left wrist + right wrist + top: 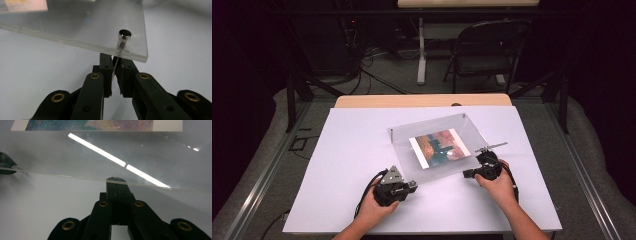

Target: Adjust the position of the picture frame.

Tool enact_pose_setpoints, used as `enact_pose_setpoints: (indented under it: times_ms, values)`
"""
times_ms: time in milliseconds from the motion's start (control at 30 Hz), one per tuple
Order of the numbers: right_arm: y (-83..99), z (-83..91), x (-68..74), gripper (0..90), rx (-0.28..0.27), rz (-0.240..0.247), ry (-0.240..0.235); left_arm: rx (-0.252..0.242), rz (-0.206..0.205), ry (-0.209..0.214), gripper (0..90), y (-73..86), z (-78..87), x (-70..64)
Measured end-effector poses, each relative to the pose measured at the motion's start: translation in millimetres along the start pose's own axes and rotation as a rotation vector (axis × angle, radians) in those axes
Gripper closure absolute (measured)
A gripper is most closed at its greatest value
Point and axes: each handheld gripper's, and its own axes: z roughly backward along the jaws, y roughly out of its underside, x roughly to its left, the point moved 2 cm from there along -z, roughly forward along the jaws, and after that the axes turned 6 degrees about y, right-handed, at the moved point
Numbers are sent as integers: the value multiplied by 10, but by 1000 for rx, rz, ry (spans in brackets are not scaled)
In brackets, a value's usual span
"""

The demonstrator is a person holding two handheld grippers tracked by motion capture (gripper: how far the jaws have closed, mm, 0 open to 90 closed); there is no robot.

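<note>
Clear acrylic frame (437,145) w/ photo (439,146) lies mid bench (352,150). Left tongs (115,63) narrow, pinching frame's near corner edge by metal standoff (124,35). Right tongs (116,182) closed tight at frame's edge.

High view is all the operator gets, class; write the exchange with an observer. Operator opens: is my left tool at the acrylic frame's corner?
Observer: Yes; the left tool sits just below the acrylic frame, by its metal standoff.
Operator: Jaws open?
Observer: Nearly together, a thin pale sliver between them; clamping unclear.
Operator: The right tool?
Observer: Its jaws are shut, tips at the frame's near edge.
</note>
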Motion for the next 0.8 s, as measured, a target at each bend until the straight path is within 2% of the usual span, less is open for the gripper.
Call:
enact_pose_setpoints:
  times_ms: [67, 333, 567, 633, 667, 700, 733, 800]
  values:
    - [-53, 3, -27, 900, 14, -3, 14, -3, 0, 3, 835, -29, -35, -15]
    - [-247, 32, -113, 900, 34, 42, 81, -11, -8, 22, 842, -135, -177, -82]
    - [-345, 69, -212, 900, 40, 31, 108, -9, -7, 24, 841, -240, -373, -141]
    - [-371, 110, -262, 900, 13, 14, 104, 8, -7, 25, 836, -256, -435, -147]
    - [-393, 137, -280, 900, -21, -2, 80, 0, -9, 34, 834, -258, -468, -154]
    - [-393, 137, -280, 900, -21, -2, 80, 3, -9, 47, 834, -269, -485, -162]
    - [-439, 196, -289, 900, -47, -29, 54, 1, -23, 53, 837, -302, -513, -196]
    - [-454, 204, -281, 900, -58, -27, 57, -2, -26, 57, 838, -317, -536, -215]
